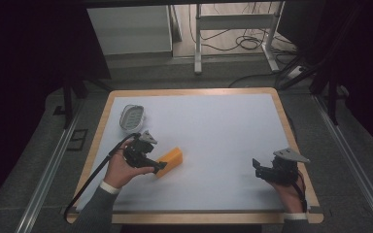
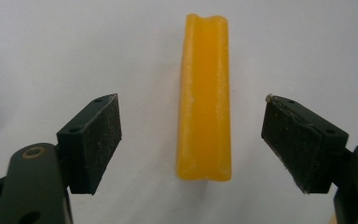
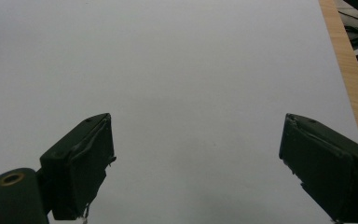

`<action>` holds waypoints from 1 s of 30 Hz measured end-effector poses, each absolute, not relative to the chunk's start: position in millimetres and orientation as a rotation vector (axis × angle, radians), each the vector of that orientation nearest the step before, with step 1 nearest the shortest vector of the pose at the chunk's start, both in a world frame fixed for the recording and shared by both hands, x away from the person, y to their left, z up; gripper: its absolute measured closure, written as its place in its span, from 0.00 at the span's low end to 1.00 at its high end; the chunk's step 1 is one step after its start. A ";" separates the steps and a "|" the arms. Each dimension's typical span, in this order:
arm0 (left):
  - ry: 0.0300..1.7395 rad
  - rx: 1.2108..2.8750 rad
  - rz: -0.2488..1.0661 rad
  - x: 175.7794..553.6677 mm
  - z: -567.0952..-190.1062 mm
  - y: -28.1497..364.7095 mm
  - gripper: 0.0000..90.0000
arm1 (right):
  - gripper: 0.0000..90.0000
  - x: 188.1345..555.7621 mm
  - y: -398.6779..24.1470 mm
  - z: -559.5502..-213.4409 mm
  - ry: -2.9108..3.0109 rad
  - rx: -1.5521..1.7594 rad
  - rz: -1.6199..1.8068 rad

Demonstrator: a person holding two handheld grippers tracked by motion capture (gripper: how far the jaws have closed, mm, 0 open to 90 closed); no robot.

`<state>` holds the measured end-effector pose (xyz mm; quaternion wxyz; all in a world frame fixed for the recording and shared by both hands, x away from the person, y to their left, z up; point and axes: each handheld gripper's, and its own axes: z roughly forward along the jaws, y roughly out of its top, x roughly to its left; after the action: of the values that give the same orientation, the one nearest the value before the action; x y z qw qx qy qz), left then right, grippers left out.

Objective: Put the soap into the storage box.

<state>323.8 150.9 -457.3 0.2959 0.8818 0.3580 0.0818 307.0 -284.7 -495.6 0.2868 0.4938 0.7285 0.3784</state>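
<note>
Straddling a yellow block (image 2: 204, 100), the left gripper (image 2: 191, 140) sat with its jaws wide apart, one pad (image 2: 95, 140) on each long side of the block and neither touching it.

Item: yellow block, long and narrow, with a shallow groove along its top. It lay flat on the white sheet (image 1: 223, 126) toward the table's left edge, nearer the front than the back.

Item: left gripper (image 1: 156, 166), at the block's near end, lined up along its length. Judged step: closing on the block to lift it. To do it well, the pads should be eased further forward so they meet the middle of the long sides, kept level and square to them, and closed evenly so the block does not twist or slide out.

Item: right gripper (image 1: 256, 167), near the front right corner of the table (image 1: 189, 91), jaws spread wide and holding nothing, bare sheet beneath.

Item: small grey oval dish (image 1: 131, 117), near the back left corner, well apart from the block.
</note>
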 end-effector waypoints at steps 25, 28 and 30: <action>0.995 2.475 0.115 344.9 -491.0 124.4 0.37 | 0.11 307.3 -283.8 -498.8 1.946 1.333 0.987; 1.018 2.469 0.114 348.2 -493.7 123.0 0.42 | 0.11 307.4 -283.2 -499.3 1.947 1.332 0.984; 1.033 2.461 0.099 350.3 -496.2 121.9 0.45 | 0.11 307.2 -282.9 -499.3 1.947 1.330 0.980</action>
<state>350.3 121.9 -496.2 0.2331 0.8960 0.3762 0.0361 307.2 -282.9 -499.3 0.2899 0.4984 0.7299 0.3672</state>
